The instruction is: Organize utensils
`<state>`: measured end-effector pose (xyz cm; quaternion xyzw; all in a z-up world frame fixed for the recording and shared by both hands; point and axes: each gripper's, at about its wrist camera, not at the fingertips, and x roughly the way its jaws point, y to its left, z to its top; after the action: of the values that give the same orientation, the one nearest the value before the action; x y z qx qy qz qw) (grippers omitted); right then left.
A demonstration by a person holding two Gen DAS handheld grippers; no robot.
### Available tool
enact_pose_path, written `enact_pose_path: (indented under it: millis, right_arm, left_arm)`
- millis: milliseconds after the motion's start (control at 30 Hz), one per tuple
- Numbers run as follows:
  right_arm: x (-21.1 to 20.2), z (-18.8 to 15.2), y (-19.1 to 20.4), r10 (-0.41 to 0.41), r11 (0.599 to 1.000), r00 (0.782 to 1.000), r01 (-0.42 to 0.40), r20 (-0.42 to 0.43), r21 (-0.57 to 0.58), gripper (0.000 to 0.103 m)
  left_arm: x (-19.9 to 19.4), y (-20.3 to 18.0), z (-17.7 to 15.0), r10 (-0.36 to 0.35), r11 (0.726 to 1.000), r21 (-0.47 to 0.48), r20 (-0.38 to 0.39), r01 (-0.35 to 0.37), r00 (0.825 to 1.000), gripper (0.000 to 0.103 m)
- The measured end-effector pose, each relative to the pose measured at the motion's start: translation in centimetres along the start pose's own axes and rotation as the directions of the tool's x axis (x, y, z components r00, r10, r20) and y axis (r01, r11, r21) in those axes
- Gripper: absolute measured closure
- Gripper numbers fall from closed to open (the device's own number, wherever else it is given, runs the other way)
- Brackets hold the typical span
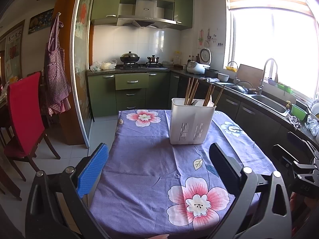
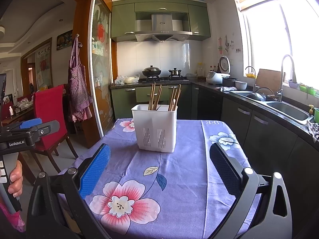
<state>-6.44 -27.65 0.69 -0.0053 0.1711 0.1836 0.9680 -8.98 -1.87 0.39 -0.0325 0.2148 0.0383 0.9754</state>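
Ribbed blue pads (image 1: pixel 92 171) line the left gripper (image 1: pixel 159 171), whose fingers stand spread wide and empty over a purple floral tablecloth (image 1: pixel 151 159) creased in soft folds. Ahead stands a white plastic utensil holder (image 1: pixel 191 121), rectangular with slotted vents, bearing wooden chopsticks (image 1: pixel 191 91) upright and a dark fork head barely legible among them. The right gripper (image 2: pixel 159 171) is likewise splayed and holds nothing. At that view's left edge, a hand (image 2: pixel 16 179), cut off by the frame, clasps the other gripper's handle.
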Motion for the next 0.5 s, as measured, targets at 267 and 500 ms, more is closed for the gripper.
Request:
enact_pose_path:
  millis: [267, 500]
  right_arm:
    - [0.1, -0.14, 0.0, 0.002, 1.0, 1.0, -0.002, -0.007, -0.001, 0.005]
    - [0.24, -0.26, 0.1, 0.006, 1.0, 1.0, -0.006, -0.013, -0.001, 0.005]
  left_arm:
    - [0.07, 0.01, 0.06, -0.009, 1.0, -0.005, -0.007, 0.009, 1.0, 0.007]
    - [0.06, 0.14, 0.12, -0.032, 0.999, -0.006, -0.013, 0.032, 0.999, 0.007]
